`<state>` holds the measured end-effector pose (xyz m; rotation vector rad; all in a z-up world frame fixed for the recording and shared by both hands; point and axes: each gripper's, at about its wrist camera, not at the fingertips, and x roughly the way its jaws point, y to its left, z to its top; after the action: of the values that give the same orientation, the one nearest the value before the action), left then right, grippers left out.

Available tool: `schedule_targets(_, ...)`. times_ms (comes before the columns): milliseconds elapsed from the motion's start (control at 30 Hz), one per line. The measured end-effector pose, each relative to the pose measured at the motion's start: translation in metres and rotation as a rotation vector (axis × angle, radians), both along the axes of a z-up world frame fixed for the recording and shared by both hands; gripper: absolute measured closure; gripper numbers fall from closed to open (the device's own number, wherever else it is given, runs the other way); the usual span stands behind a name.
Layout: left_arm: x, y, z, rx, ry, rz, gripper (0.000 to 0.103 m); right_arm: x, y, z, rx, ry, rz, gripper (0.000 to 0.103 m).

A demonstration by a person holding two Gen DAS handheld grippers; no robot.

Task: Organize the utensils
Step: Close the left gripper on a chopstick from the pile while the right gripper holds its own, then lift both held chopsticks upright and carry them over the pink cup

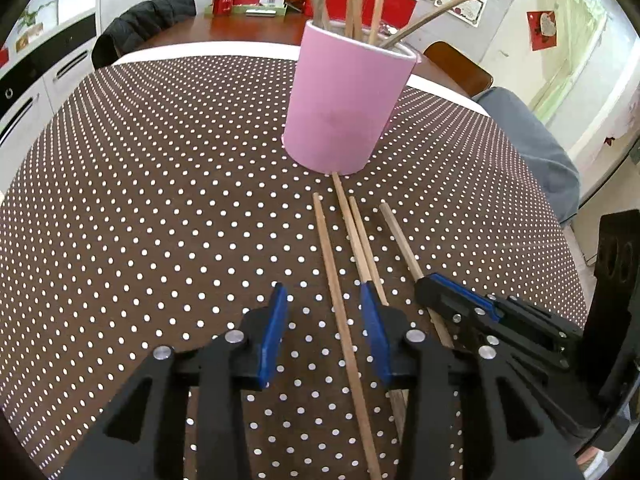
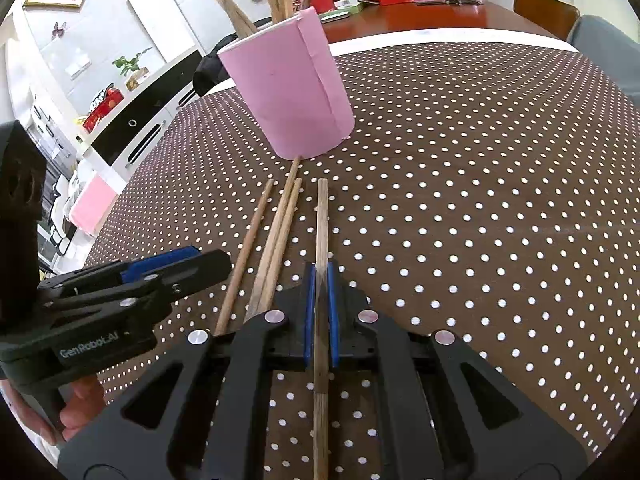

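While the pink holder (image 1: 347, 104) holds chopsticks with tops cut off, the right gripper (image 2: 320, 280) clamps 1 chopstick (image 2: 321, 224); the left gripper (image 1: 324, 320) gapes wide.

Left gripper (image 1: 324, 332) low, jaws spread wide, nothing between the pads. Right gripper (image 2: 320, 312) just beside it, jaws clamped on a chopstick (image 2: 321, 220).

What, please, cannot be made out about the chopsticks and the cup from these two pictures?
- Cup contents: both views, the wall hides the lower ends of the sticks inside.
- Gripped chopstick: right view, near end cut off by the bottom edge.
- Loose chopstick: left view, near end cut off likewise.
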<state>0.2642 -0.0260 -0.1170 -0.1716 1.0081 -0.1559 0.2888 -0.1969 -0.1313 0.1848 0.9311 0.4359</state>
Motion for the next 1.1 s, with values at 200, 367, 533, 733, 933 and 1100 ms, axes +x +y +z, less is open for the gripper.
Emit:
schedule_targets(200,0.009,-0.017,-0.008,0.155,0.026,0.037,0.064,0.002,-0.007,-0.001,0.018,0.005,-0.010,0.096)
schedule_targets(367,0.019,-0.033,-0.015,0.260,0.009,0.088,0.063,0.003,-0.010,-0.002,0.026,0.007,-0.003,0.097)
schedule_targets(533,0.022,-0.035,-0.013,0.253,-0.001,0.075,0.097,0.003,-0.011,-0.002,0.024,0.005,-0.001,0.097)
schedule_targets(733,0.016,-0.007,-0.013,0.148,0.015,0.090,0.097,-0.003,-0.012,0.007,0.018,-0.043,-0.005,0.097)
schedule_targets(933,-0.003,0.012,0.008,0.101,-0.039,0.131,0.097,-0.017,-0.010,0.034,0.026,-0.122,-0.010,0.097)
schedule_targets(1100,-0.021,0.021,0.043,0.062,-0.165,0.151,0.097,-0.034,-0.013,0.065,0.043,-0.218,-0.017,0.097)
